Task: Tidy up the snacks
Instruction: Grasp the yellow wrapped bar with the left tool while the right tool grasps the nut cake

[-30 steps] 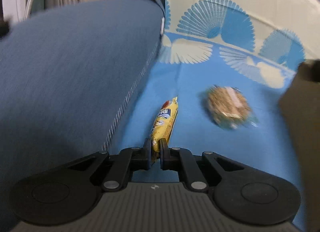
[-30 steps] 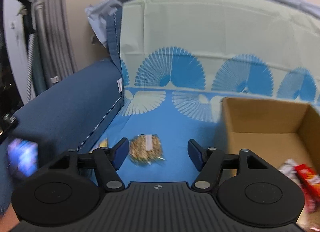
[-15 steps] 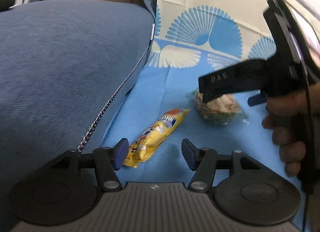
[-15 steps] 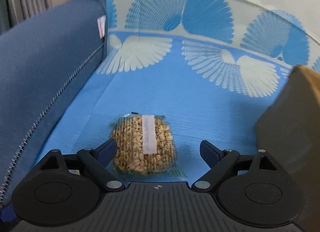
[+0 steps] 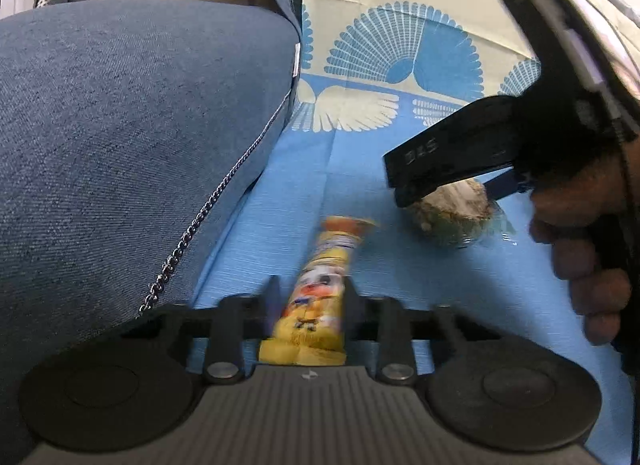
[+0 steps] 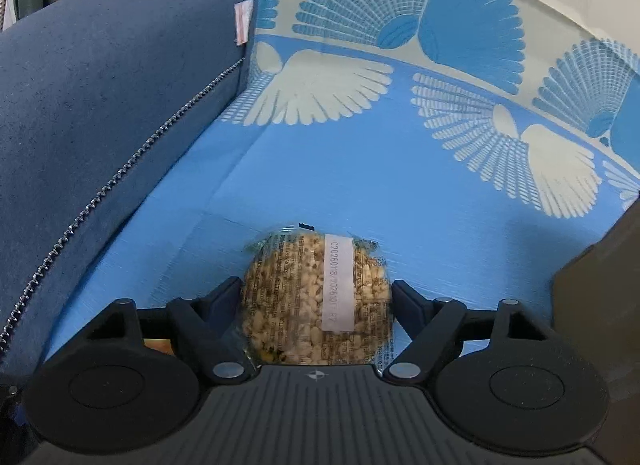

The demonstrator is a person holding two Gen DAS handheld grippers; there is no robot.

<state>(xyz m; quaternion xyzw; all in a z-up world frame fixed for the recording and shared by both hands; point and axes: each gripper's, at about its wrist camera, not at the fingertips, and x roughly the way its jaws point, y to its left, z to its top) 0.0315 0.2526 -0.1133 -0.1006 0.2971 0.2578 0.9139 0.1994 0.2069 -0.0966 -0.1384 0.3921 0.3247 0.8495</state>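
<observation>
Yellow foil, glossy and crinkled, wraps the long candy packet (image 5: 316,297) that lies on the sofa seat near the seat's left edge, just beside the armrest. Its printed face is blurred, so the lettering cannot be read. The left tongs (image 5: 308,299) are closed in on the packet's near half, one black finger against each long side, grasping it. The packet's far end, with an orange band, points toward the backrest.

A smooth blue cloth (image 6: 360,185) with a fine woven grain covers the seat and runs up the backrest, where it turns cream with blue fan shapes; cream fans are printed along the fold. The armrest (image 5: 120,125) is rounded, in coarse dark-blue denim-like fabric, with a metal zip running along its lower seam.

To the right of the candy, apart from it, sits a round puffed-grain cake (image 6: 316,301) in clear, shiny film, knobbly and tan, with a white date strip across its top. The right tongs (image 6: 316,299) straddle it, the blue-padded fingers (image 6: 404,297) at its left and right edges, closed on the cake or nearly so; whether they press it cannot be told. In the left wrist view the person's right hand (image 5: 580,249) wraps the matte black handle above it.

A brown cardboard box wall (image 6: 600,285) stands at the seat's right side.
</observation>
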